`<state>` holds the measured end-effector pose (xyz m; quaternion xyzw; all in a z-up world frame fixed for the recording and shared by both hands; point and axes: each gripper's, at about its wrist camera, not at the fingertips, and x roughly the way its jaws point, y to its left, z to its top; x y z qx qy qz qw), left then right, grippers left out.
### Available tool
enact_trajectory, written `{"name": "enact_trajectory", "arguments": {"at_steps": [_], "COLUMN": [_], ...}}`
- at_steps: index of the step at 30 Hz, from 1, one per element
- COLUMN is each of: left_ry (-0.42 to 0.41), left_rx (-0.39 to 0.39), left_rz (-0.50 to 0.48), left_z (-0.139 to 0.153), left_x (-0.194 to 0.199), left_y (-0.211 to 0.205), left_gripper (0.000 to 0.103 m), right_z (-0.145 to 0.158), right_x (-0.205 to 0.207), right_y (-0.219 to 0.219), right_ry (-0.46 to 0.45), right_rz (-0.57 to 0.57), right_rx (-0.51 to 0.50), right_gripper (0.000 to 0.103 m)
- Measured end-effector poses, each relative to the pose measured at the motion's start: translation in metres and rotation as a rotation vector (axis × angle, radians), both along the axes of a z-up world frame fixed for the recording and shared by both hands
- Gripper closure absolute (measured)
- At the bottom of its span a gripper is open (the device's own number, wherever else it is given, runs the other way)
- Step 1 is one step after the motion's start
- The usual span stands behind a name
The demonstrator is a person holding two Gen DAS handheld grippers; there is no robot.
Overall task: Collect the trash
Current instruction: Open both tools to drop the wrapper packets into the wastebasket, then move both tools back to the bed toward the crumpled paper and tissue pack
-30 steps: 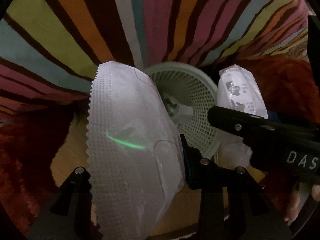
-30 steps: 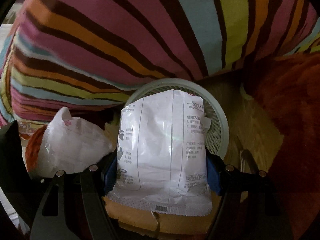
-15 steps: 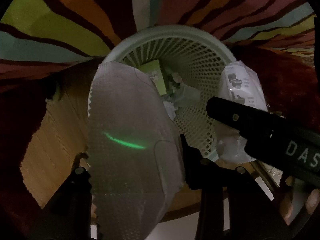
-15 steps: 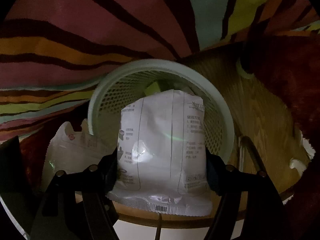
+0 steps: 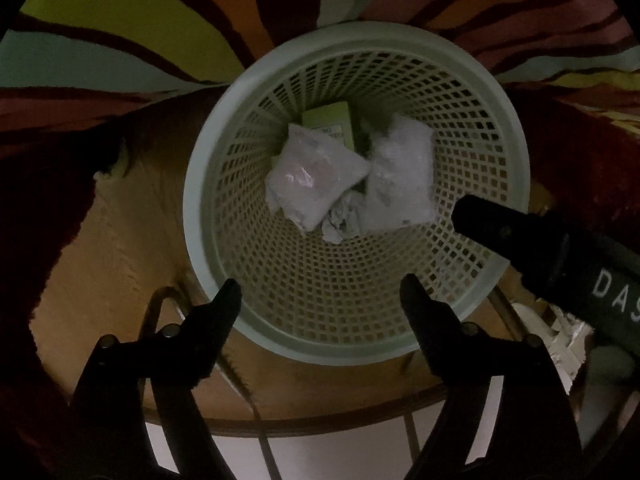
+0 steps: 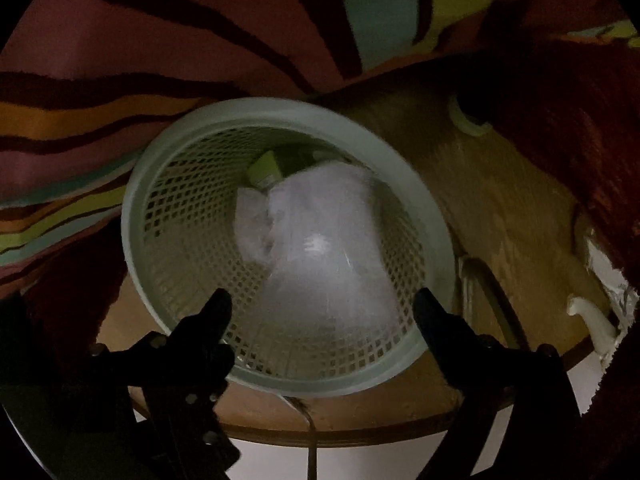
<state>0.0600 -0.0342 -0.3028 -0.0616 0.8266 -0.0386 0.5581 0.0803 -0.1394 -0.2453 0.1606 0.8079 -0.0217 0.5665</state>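
Pale green lattice waste basket (image 5: 224,184) stands on a round wooden stool top (image 5: 120,264), striped cloth (image 5: 120,32) behind it. Inside the basket: a green carton (image 5: 330,120) at the bottom, a crumpled paper wad (image 5: 340,220), and two white packets. The pinked-edge packet (image 5: 312,176) lies left of centre; the printed packet (image 5: 404,176) lies just beside it on the right, blurred in both views.

Against one second ago: each packet was pinched in its tongs above the basket rim; now both are in the basket, free of the tongs, and the basket fills more of each view.

Left tongs (image 5: 320,292): jaws spreading, nothing between them, tips over the near rim. Right tongs (image 6: 324,308): jaws likewise spreading, tips apart from the printed packet (image 6: 328,248) seen beyond them; they touch nothing.
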Motion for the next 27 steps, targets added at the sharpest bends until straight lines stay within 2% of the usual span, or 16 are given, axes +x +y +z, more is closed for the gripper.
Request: {"name": "enact_trajectory", "arguments": {"at_steps": [9,15,22,23,27], "left_ry": [-0.026,-0.072,-0.182,-0.211,-0.351], "left_rx": [-0.001,0.008,-0.029,-0.036,-0.080], "left_rz": [-0.021,-0.010,-0.002,0.001,0.002], "left_z": [0.012,0.029,0.070,0.079,0.123], "left_x": [-0.001,-0.001,-0.005,-0.006,-0.010], "left_y": [-0.006,-0.003,-0.001,0.000,0.001], "left_gripper": [0.022,0.019,0.019,0.019,0.014], "right_z": [-0.001,0.020,0.058,0.067,0.102], "right_x": [0.003,0.000,-0.008,-0.009,-0.016], "right_y": [-0.014,-0.021,-0.025,-0.027,-0.034], "right_ry": [-0.025,-0.094,-0.236,-0.264,-0.383], "right_rz": [-0.028,-0.057,-0.069,-0.076,-0.095], "right_rx": [0.011,0.030,0.080,0.093,0.124], "right_gripper": [0.016,0.016,0.015,0.007,0.008]}}
